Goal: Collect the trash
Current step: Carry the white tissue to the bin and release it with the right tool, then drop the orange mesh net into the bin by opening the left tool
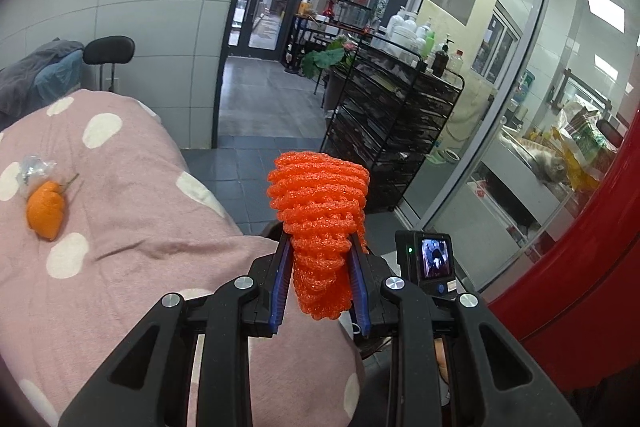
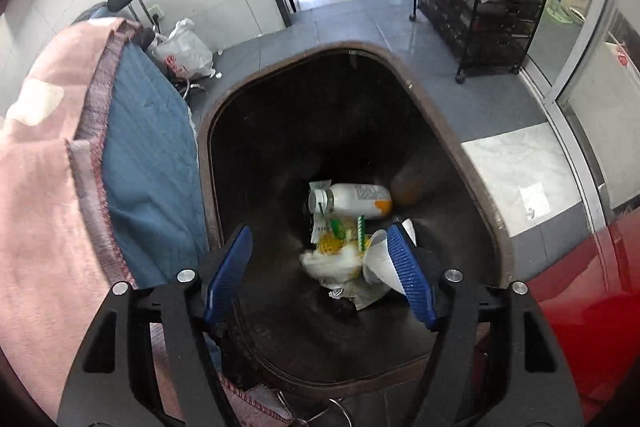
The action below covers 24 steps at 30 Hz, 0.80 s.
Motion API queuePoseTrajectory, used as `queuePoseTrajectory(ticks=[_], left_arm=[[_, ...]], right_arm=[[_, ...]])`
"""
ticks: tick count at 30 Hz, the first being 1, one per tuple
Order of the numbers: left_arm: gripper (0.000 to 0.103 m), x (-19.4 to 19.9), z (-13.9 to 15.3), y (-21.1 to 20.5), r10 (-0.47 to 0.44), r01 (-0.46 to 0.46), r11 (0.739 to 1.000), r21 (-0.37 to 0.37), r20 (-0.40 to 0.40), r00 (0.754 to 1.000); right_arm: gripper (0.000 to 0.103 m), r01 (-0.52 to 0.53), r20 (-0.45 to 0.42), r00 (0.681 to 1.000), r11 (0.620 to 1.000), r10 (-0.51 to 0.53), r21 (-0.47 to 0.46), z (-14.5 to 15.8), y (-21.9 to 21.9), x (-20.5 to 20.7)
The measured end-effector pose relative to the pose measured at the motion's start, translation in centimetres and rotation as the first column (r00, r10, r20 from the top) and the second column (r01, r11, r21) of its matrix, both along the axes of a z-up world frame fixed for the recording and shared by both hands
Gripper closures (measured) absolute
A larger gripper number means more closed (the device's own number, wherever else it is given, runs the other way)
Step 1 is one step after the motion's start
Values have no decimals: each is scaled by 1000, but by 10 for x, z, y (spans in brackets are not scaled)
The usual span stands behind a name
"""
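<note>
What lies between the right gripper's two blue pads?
Nothing is held: the right gripper stands open, showing only the bin's trash below, a bottle and wrappers, in the right wrist view.

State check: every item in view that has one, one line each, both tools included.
left tool: shut on orange foam net, net sticking up between the pads
right tool: open, nothing between the pads, above the bin
bin: uncovered, trash at the bottom
bottle: in bin, lying on its side
orange peel: lying on the pink blanket, uncollected
</note>
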State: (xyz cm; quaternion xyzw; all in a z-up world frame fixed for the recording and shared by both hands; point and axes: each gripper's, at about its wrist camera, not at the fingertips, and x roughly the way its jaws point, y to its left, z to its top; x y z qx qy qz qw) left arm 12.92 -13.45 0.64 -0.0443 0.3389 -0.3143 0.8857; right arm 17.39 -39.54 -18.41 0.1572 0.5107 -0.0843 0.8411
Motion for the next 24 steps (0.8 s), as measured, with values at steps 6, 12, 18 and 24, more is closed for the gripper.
queuePoseTrajectory(ticks=[6, 12, 18, 24], left_arm=[[76, 5, -12, -32, -90, 91, 996, 16, -50, 995], [76, 12, -32, -64, -162, 167, 985, 37, -129, 978], [76, 18, -47, -87, -195, 209, 976, 66, -174, 965], [76, 21, -58, -105, -209, 232, 967, 108, -188, 960]], right_arm=[[26, 46, 60, 997, 998, -44, -32, 27, -13, -11], [26, 118, 108, 988, 992, -112, -54, 51, -40, -23], [22, 173, 124, 978, 984, -166, -50, 59, -59, -31], [20, 203, 126, 972, 978, -197, -44, 59, -71, -37]])
